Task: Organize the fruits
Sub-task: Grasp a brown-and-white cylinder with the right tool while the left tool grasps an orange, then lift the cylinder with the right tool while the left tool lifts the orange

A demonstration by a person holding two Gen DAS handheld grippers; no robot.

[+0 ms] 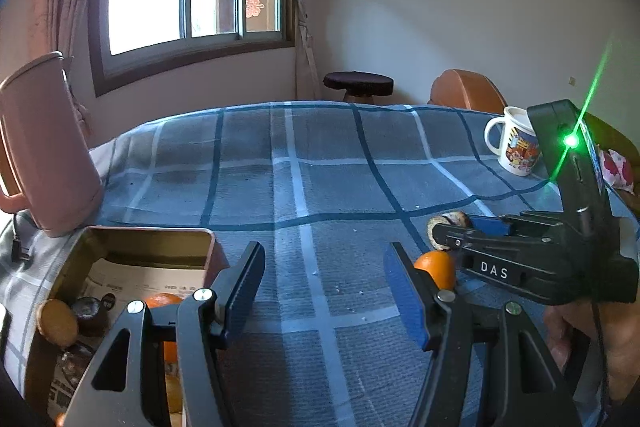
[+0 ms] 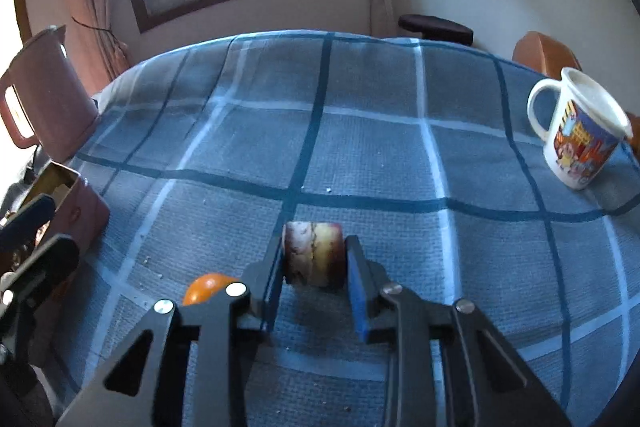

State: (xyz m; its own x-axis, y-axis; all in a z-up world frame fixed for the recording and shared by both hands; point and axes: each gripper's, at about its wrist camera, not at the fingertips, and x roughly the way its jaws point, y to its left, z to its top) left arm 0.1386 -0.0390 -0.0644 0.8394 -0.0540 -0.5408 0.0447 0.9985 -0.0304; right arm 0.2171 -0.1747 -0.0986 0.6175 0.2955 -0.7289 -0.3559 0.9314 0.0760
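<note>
In the left wrist view, the left gripper (image 1: 324, 279) is seen nearest, its jaws standing apart with nothing but bare cloth (image 1: 320, 163) between them. Just left of it the tin (image 1: 152, 233) is found, already holding an orange (image 1: 162, 301) and several brown-skinned fruits; the pink jug (image 1: 48, 147) stands beyond the tin. To the right of the tin, past the left gripper, a second orange (image 1: 436, 267) lies on the cloth, touching or nearly touching that gripper's right finger, and the right gripper (image 1: 444, 231) is seen side-on, clamped on a mottled fruit (image 1: 452, 219). A mug (image 1: 514, 147) stands far from the tin, near the opposite edge. In the right wrist view, the right gripper (image 2: 314, 259) is closed on the mottled fruit (image 2: 314, 253), both pads pressed against its flat sides, the fruit resting on or just above the cloth. The loose orange (image 2: 208, 287) sits just left of it, on the tin's (image 2: 76, 203) side. The step in hand is judged to be the pickup of this fruit for transfer to the tin. It would best be lifted straight up before being carried across, so that the orange is not nudged and sent rolling; the grip should be kept firm but not crushing, since the skin looks soft and blemished. The left gripper should be kept clear of the path toward the tin.
</note>
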